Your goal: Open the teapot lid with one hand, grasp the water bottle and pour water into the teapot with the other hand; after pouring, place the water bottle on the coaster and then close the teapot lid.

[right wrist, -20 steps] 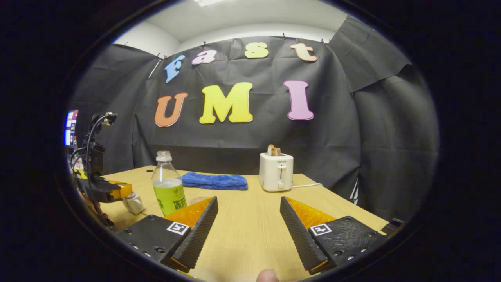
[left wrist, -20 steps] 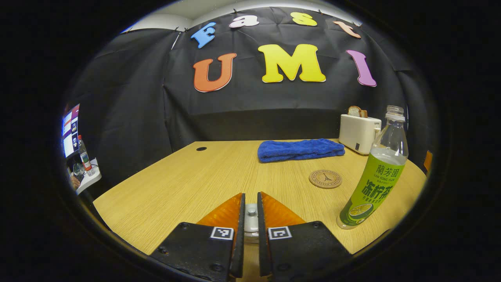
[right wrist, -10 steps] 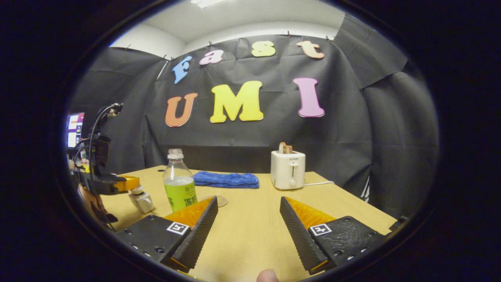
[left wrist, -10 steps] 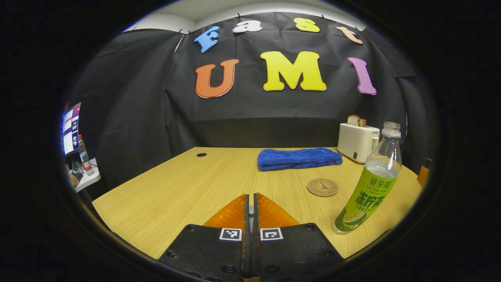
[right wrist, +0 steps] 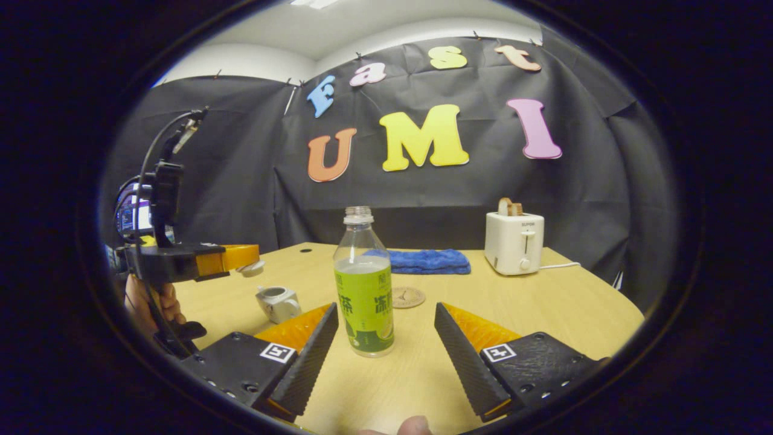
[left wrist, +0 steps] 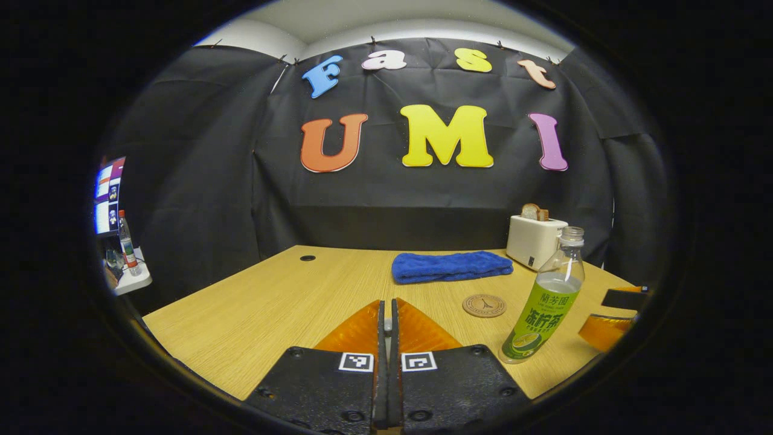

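Water bottle [right wrist: 363, 290] upright, apart from table [right wrist: 561, 302] edges

Evenly lit from a ceiling light [right wrist: 311, 3] overhead; soft, faint shadows on the worktop [right wrist: 543, 302]. Sharp at centre, strongly bowed at the fisheye edges. No motion blur.

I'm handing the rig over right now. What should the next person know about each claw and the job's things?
Left claw: shut on the teapot lid, held up above the open teapot.
Right claw: open, the water bottle standing just ahead between its fingers, not gripped.
Coaster: bare, behind the bottle on the table.
Done: lid off.
Left: grip the bottle, pour into the teapot, stand it on the coaster, refit the lid.
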The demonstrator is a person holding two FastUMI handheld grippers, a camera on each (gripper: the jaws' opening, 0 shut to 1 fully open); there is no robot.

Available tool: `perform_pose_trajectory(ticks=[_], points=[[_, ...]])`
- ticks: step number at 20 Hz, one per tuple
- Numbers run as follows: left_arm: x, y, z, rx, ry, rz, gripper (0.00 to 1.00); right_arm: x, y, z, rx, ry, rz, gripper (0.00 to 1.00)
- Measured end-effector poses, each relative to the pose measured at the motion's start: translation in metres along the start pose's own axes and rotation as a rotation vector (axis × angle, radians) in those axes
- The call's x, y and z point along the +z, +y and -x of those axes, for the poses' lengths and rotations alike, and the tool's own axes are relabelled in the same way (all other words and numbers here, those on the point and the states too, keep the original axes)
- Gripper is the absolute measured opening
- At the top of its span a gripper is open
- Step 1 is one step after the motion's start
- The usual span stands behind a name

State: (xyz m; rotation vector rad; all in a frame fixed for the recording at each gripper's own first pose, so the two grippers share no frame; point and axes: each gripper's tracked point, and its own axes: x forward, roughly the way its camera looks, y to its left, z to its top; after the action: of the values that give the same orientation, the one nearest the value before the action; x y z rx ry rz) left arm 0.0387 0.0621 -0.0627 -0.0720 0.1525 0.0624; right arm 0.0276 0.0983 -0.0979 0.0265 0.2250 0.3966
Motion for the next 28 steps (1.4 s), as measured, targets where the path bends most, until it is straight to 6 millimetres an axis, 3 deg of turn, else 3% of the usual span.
perform_pose_trajectory(ticks=[4,12,15,18,23,28], points=[[0.014,0.009,0.012,-0.015,-0.033,-0.016,0.02,0.005,0.02,-0.029,-0.003,0.002,0.044,0.96],[0.016,0.021,0.015,-0.031,-0.035,-0.001,0.02,0.013,0.027,-0.056,-0.074,-0.033,0.051,0.96],[0.009,0.023,0.014,-0.044,-0.01,0.002,0.02,0.011,0.024,-0.063,-0.092,-0.025,0.06,0.89],[0.007,0.027,0.013,-0.051,-0.005,0.005,0.02,0.014,0.025,-0.064,-0.09,-0.013,0.079,0.76],[0.0,0.044,0.004,-0.034,-0.01,0.005,0.03,0.017,0.021,-0.068,-0.073,0.104,0.315,0.75],[-0.002,0.046,0.003,-0.072,-0.018,-0.004,0.02,0.02,0.022,-0.07,-0.043,0.191,0.627,0.73]])
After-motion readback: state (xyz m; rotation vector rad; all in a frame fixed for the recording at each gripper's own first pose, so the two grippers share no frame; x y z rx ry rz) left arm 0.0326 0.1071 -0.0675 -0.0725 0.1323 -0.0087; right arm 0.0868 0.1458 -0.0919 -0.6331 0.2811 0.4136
